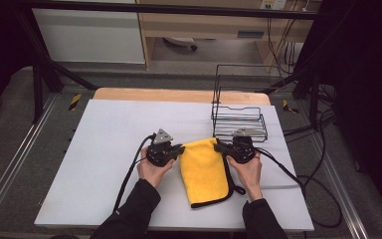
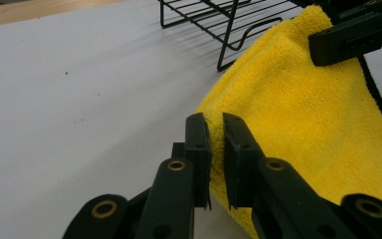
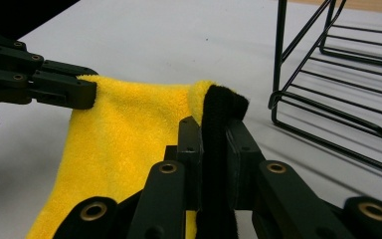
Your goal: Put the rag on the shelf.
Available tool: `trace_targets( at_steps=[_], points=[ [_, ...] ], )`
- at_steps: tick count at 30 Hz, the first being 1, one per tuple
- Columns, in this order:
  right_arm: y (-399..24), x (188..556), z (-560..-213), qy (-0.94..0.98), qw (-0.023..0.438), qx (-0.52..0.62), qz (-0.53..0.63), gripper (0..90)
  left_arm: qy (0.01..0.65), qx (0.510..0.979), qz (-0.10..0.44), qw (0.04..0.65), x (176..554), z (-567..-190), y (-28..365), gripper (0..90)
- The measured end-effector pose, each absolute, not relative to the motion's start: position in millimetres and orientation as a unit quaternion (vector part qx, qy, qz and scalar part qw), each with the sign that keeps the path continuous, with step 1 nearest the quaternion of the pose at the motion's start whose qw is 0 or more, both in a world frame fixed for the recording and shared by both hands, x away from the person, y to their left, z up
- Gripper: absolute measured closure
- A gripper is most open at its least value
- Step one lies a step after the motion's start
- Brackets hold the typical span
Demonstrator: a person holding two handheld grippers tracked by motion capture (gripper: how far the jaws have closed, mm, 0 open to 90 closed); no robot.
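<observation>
A yellow cloth (image 1: 206, 169) with a black hem lies folded on the white table between both hands. My left gripper (image 1: 179, 149) pinches the cloth's far left corner; in the left gripper view its jaws are shut on the yellow edge (image 2: 218, 130). My right gripper (image 1: 218, 146) holds the far right corner; in the right gripper view the jaws clamp the black-hemmed corner (image 3: 219, 107). The yellow cloth (image 3: 129, 134) is stretched between the two grippers, its far edge lifted a little, while the near part rests on the table. The left gripper (image 3: 82, 92) shows across the cloth in the right gripper view.
A black wire rack (image 1: 238, 109) stands just behind the right gripper, close to the cloth's far right corner. The white table top (image 1: 109, 129) has open room to the left. Cables (image 1: 288, 174) trail from both grippers toward the table's near edge and right side.
</observation>
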State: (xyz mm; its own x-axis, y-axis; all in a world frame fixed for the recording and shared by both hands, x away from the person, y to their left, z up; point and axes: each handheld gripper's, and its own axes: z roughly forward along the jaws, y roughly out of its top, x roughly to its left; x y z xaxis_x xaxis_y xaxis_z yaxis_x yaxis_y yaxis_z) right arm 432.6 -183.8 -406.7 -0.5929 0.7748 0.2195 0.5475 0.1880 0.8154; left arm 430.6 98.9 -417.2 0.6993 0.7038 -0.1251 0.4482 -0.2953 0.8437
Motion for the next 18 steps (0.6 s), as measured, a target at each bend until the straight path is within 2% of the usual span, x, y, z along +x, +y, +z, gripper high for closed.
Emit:
trace_targets(
  at_steps=[18],
  points=[
    [-196.4, 409.2, -385.1, 0.734, 0.168, 0.427, 0.5, 80.2, 0.335, 0.782, 0.154, 0.503, 420.5, -387.7, 90.8, 82.4]
  ],
)
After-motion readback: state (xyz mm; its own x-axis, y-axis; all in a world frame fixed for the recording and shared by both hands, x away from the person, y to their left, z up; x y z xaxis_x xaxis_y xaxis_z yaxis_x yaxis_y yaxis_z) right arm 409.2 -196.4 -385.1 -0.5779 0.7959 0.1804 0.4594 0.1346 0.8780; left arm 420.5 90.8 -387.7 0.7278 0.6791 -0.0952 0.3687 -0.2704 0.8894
